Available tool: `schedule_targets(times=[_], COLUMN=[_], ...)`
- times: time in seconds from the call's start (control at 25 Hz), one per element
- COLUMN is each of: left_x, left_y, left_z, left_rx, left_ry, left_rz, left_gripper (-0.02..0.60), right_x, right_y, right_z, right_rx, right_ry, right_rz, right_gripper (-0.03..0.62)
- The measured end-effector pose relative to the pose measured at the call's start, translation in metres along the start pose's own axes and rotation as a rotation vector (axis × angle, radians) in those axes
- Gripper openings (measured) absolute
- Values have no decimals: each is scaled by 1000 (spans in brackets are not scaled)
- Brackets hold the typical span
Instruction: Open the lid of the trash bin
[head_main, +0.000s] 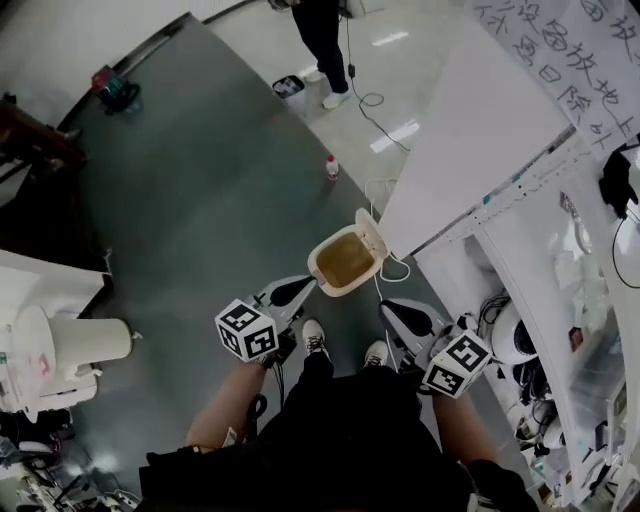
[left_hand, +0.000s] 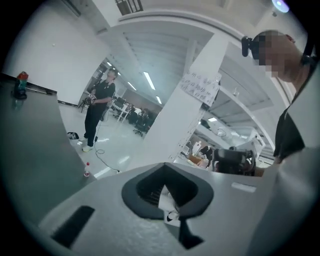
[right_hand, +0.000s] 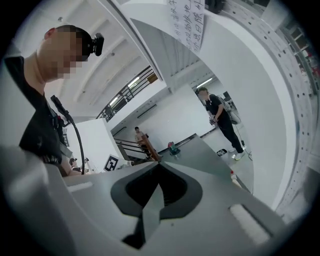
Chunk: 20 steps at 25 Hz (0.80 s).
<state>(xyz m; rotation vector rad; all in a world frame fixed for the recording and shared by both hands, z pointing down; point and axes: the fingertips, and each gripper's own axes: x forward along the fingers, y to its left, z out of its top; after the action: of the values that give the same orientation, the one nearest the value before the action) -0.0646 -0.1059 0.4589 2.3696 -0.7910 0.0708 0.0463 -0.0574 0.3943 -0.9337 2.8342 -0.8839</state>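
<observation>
Grey, glossy floor (head_main: 200, 200) fills most of the head view, with a broad white panel (head_main: 480, 130) slanting across the upper right. The trash bin (head_main: 316, 262) stands on that floor just in front of the person's shoes and close to the panel's lower edge. It is a small cream plastic tub with a brownish inside. Its lid (head_main: 371, 230) is already swung up on the far side, standing nearly upright, so the opening looks done. The bin is probably light and thin-walled, stiff enough to keep its shape yet quick to slide or tip on such a smooth floor. Any push on it should therefore be gentle and aimed along the hinge's swing, not sideways. The lid seems a thin hinged flap, and the best hold would be its free edge opposite the hinge, where a light pinch or a nudge from below gives the most leverage. The left gripper (head_main: 306, 283) and the right gripper (head_main: 392, 308) flank the bin in the head view, and neither touches it. Each gripper view shows its fingers (left_hand: 100, 210) pressed together tip to tip, with nothing between them; the right fingers (right_hand: 210, 220) are equally bare. A small red-capped bottle (head_main: 331, 167) stands farther off on the floor.
</observation>
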Motion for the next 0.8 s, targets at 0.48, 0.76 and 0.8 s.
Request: schedule_targets(times=[0.48, 0.76, 0.8], left_x=[-81, -93, -91], left_y=[-105, -102, -103], left_z=[31, 37, 38], left_rx=[69, 60, 53], left_ry=[-115, -174, -172], left_rz=[-23, 25, 17], left_gripper=[2, 2, 2], right_x=[16, 13, 12], right_y=[73, 79, 78], right_z=[42, 35, 34], right_rx=[-75, -99, -99], right_ry=[-8, 27, 29], right_rz=[153, 165, 163], right_gripper=[8, 8, 8])
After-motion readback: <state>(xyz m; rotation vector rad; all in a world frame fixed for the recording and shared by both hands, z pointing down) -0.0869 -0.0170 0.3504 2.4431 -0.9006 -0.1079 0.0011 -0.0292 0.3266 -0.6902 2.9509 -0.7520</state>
